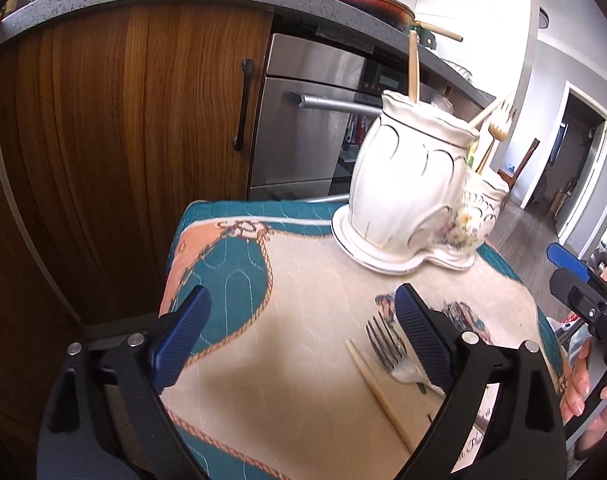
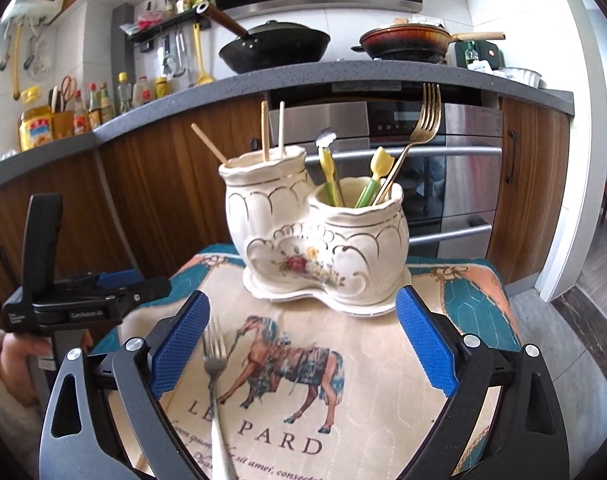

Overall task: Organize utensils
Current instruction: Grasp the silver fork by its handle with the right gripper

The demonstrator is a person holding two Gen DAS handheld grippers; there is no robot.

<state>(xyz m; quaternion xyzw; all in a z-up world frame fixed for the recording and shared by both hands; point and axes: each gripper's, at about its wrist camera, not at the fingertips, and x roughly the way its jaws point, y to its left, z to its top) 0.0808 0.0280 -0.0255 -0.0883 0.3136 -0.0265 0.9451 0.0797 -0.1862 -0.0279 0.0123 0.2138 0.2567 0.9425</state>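
Observation:
A white ceramic two-pot holder (image 2: 315, 236) stands at the far end of a horse-print cloth (image 2: 295, 440). Its taller pot holds three chopsticks (image 2: 265, 132). The lower pot holds a gold fork (image 2: 425, 120) and yellow-green utensils (image 2: 377, 176). A silver fork (image 2: 215, 364) lies flat on the cloth just inside my right gripper's left finger. My right gripper (image 2: 303, 344) is open and holds nothing. In the left wrist view the same silver fork (image 1: 383, 344) and a loose chopstick (image 1: 377, 392) lie beside the right finger of my left gripper (image 1: 303, 336), which is open and holds nothing.
The cloth covers a small table (image 1: 207, 216) in front of wooden cabinets (image 1: 123, 140) and a steel oven (image 2: 463, 168). Pans (image 2: 275, 46) and bottles (image 2: 103, 100) sit on the grey counter above. A hand (image 1: 583, 376) grips the other tool at the right edge.

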